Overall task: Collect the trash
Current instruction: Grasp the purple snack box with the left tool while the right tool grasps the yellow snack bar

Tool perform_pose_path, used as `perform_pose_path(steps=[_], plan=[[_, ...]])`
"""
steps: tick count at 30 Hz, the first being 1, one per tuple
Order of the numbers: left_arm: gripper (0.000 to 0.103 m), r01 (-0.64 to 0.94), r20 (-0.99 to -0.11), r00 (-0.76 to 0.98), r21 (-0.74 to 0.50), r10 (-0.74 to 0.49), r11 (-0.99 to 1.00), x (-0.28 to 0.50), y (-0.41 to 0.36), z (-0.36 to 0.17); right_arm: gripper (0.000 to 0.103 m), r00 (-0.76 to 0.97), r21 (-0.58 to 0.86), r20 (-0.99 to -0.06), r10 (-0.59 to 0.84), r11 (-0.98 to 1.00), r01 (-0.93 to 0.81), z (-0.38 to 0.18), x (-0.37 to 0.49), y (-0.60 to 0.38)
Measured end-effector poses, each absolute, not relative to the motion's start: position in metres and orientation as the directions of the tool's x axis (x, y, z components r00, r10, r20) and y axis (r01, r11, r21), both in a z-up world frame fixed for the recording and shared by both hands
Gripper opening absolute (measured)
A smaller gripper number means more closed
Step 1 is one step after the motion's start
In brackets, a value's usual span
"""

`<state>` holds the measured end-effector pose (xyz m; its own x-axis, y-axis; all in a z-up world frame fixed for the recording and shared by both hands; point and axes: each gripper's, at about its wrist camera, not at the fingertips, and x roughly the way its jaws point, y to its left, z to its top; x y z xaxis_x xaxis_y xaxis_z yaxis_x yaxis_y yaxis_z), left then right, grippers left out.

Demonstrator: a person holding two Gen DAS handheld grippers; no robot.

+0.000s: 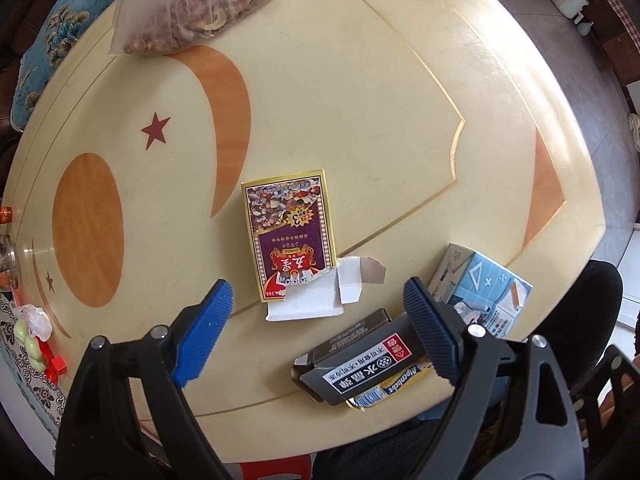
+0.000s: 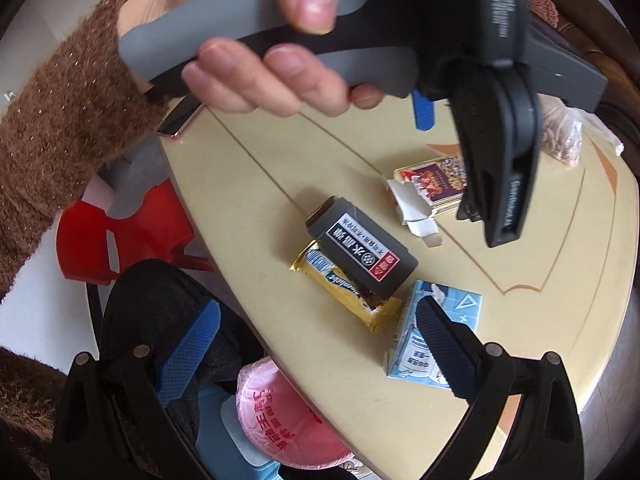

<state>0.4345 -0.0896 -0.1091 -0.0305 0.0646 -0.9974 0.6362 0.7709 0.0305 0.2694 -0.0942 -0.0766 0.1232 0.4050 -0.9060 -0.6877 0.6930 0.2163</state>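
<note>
Left wrist view looks straight down on a cream worktop [image 1: 360,80] inlaid with orange shapes and red stars. The left tool [image 1: 320,336] hangs over it with its blue-padded jaws spread wide and nothing between the pads. Ahead of the jaws lies a purple-and-gold card box [image 1: 290,236] with its end flap torn open and white. By the right jaw sits a dark grey box [image 1: 360,364], which rests partly on top of a gold snack wrapper [image 1: 384,394]. Just beyond these, near the worktop's edge, stands a light blue carton [image 1: 486,292]. A clear bag of nuts [image 1: 200,4] lies at the far side, well apart from the litter.

Right wrist view shows the right tool [image 2: 316,352] with its jaws also wide and empty; one pad is in front of the blue carton, the other hangs off the worktop's edge above a pink plastic bag [image 2: 280,420]. A hand [image 2: 272,64] in a fuzzy brown sleeve [image 2: 60,120] grips the other tool's grey handle.
</note>
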Motion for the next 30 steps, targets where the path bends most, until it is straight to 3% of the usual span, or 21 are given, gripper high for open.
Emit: perform_pose_path(steps=[16, 30], plan=[[0.085, 0.637, -0.995, -0.086, -0.019, 0.047, 0.771, 0.456, -0.088, -0.150, 0.096, -0.056, 0.290, -0.929, 0.365, 0.630, -0.720, -0.140, 0.282, -0.067], [0.087, 0.651, -0.993, -0.097, -0.010, 0.070, 0.759, 0.467, -0.094, -0.183, 0.096, -0.106, 0.305, -0.937, 0.334, 0.627, -0.717, -0.177, 0.295, -0.051]])
